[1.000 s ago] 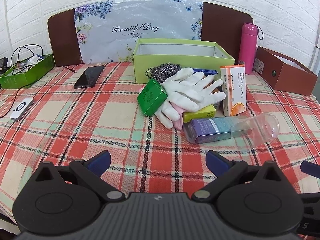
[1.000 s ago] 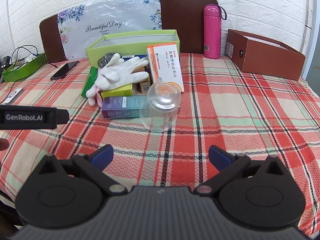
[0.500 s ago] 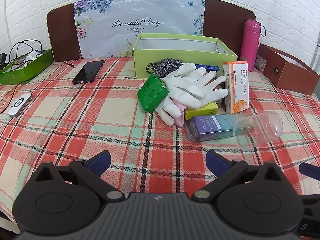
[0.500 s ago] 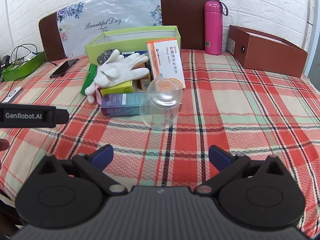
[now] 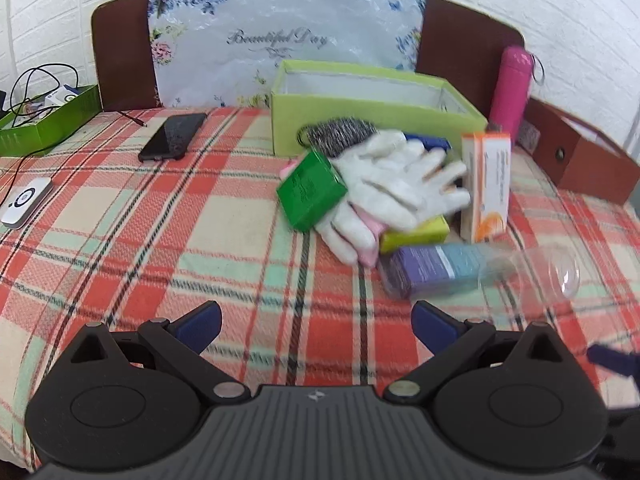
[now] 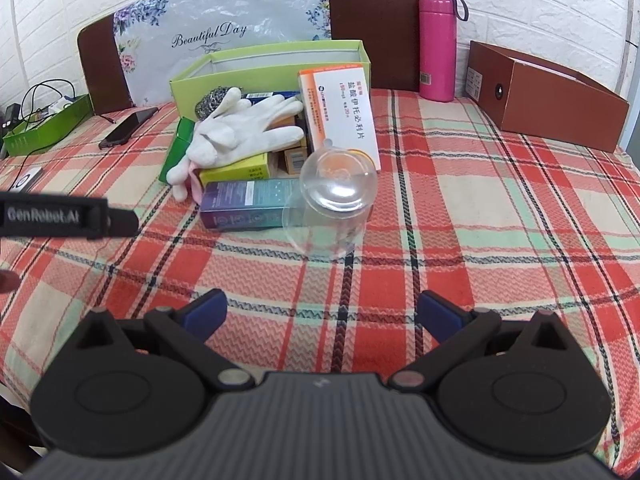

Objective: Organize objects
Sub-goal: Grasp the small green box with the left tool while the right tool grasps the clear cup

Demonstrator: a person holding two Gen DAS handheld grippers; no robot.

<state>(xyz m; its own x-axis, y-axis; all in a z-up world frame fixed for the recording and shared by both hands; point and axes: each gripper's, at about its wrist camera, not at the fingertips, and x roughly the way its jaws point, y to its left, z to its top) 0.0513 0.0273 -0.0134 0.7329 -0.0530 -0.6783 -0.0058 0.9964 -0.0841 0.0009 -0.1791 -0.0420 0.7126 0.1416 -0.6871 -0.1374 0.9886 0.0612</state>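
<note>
Left wrist view: left claw (image 5: 316, 322) spread wide, holding nothing, hovering above the plaid table (image 5: 132, 236) short of the pile. Green box (image 5: 311, 196) tilted against white gloves (image 5: 394, 188), which drape over a yellow box (image 5: 416, 232); purple box (image 5: 430, 270) nearest, clear cup (image 5: 532, 274) lying on its side against it. Lime bin (image 5: 376, 110) directly behind the pile, probably the destination.

Right wrist view: right claw (image 6: 322, 314) likewise wide open and empty, aimed at the clear cup (image 6: 334, 200). Orange-white medicine box (image 6: 342, 110) leaning upright behind. Best to take the cup first: approach low, close across its wall gently, lift before swinging to avoid nudging the purple box (image 6: 248, 204).
</note>
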